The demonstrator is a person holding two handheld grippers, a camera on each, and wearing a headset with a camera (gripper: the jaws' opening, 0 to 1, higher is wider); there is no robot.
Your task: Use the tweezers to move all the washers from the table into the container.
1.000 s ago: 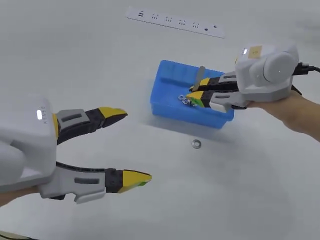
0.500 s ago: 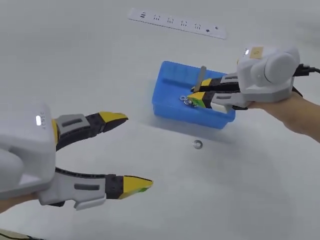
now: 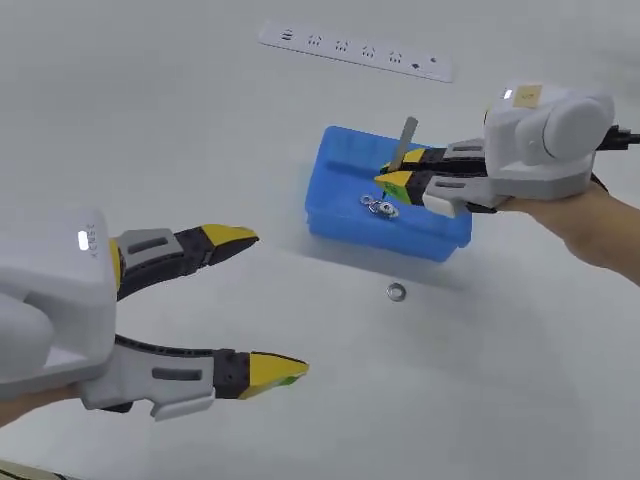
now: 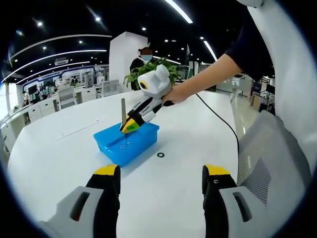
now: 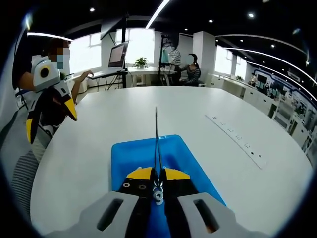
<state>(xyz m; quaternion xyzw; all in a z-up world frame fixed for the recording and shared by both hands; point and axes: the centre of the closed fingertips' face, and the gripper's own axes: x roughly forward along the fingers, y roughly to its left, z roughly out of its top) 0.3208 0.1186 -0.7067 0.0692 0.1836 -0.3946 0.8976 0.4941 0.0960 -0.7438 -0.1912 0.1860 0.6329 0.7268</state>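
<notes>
The white desk (image 3: 200,120) carries a blue container (image 3: 345,205) at the far right, with a power strip (image 3: 355,50) further behind it. The left claw (image 3: 275,302) hangs at the near left, released, its jaws wide apart and holding nothing.

The right claw (image 3: 388,180) is clenched on the tweezers (image 3: 405,140) above the container. Half a second ago its tip was low, right at the small heap inside; now it has come up a little and to the right, so the heap lies free below it. I judge that a piece was just dropped there and the claw is going away for the next one. Whether the tweezers carry anything now, I cannot tell.

The washers (image 3: 378,207) in the container are a few small metal rings, shiny, touching each other near the middle of its floor. One washer (image 3: 396,292) is left on the desk, flat, just near the container's front wall. It looks thin and will probably be hard to pinch.
</notes>
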